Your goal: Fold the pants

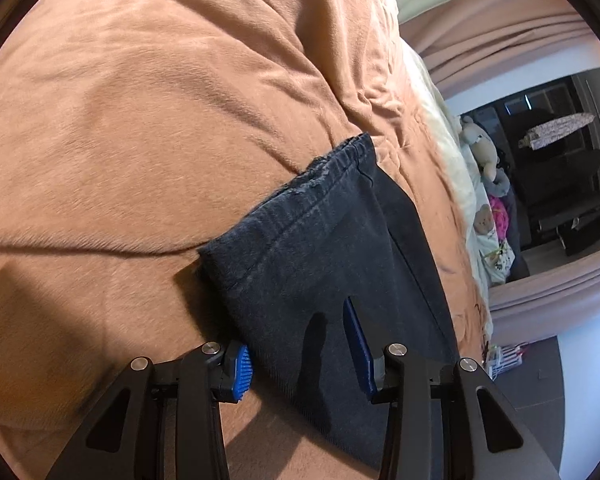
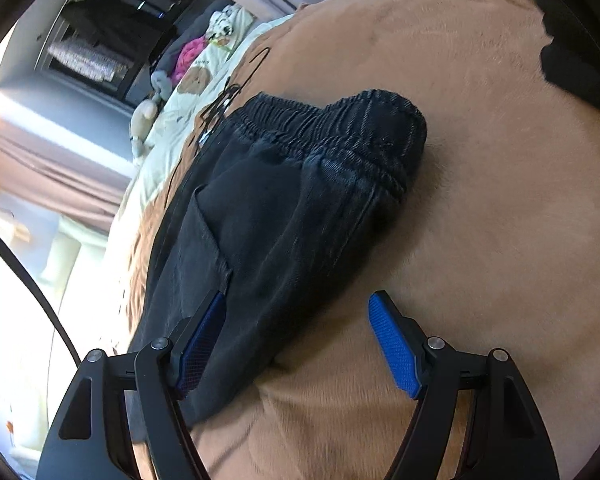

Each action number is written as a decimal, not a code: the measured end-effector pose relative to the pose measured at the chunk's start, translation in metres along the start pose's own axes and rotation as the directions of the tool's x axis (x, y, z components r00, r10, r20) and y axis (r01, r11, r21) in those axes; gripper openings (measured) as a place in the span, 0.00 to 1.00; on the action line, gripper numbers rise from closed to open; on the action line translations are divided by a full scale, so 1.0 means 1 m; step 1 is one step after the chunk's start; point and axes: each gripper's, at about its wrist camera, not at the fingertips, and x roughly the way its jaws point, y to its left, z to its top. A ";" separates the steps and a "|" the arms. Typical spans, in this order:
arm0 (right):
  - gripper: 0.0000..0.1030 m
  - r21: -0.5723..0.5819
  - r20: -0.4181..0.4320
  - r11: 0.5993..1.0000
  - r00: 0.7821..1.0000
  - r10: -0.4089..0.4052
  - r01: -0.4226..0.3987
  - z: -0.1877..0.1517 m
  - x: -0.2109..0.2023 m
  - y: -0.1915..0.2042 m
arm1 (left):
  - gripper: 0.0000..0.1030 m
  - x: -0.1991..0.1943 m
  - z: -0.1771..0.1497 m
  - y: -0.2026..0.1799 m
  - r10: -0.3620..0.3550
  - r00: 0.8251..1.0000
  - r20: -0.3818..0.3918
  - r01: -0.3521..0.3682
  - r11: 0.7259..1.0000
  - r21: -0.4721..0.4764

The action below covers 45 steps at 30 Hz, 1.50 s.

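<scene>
Dark, near-black pants (image 1: 320, 240) lie on an orange blanket (image 1: 140, 100). In the left wrist view a frayed leg hem (image 1: 324, 168) points away from me. My left gripper (image 1: 296, 328) hangs low over that leg, jaws partly apart: one blue pad (image 1: 242, 372) is at the fabric's left edge and the other rests on top of the cloth, which lies flat between them. In the right wrist view the gathered elastic waistband (image 2: 340, 132) is ahead. My right gripper (image 2: 298, 296) stands wide open astride the pants' (image 2: 268, 220) right edge, one pad over the cloth and one over the blanket (image 2: 480, 220).
The blanket covers a bed. Cream bedding with a bear print (image 2: 196, 76) and a plush toy (image 1: 484, 148) lie along its far side. Beyond are pinkish curtains (image 1: 500, 32), a dark wardrobe (image 1: 556, 168) and grey floor. A dark shape (image 2: 572, 60) sits at the blanket's upper right.
</scene>
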 end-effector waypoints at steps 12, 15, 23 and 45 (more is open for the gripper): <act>0.12 0.073 0.089 0.993 0.992 0.087 -0.094 0.011 0.010 -0.012 | 0.03 -0.008 0.015 -0.014 0.007 0.996 0.089 -0.007 1.000 -0.001; 0.10 0.022 0.109 0.994 0.988 0.106 -0.109 0.010 -0.008 0.003 | 0.03 -0.020 0.022 -0.033 -0.006 0.994 0.111 0.004 1.000 0.017; 0.09 -0.038 0.128 0.989 0.981 0.146 -0.142 0.005 -0.052 0.032 | 0.03 -0.063 0.038 -0.076 -0.057 0.986 0.157 0.049 0.997 0.056; 0.09 -0.054 0.044 0.988 0.988 0.146 -0.143 -0.040 -0.143 0.005 | 0.03 -0.180 0.006 -0.011 -0.027 0.993 0.117 0.021 0.998 0.056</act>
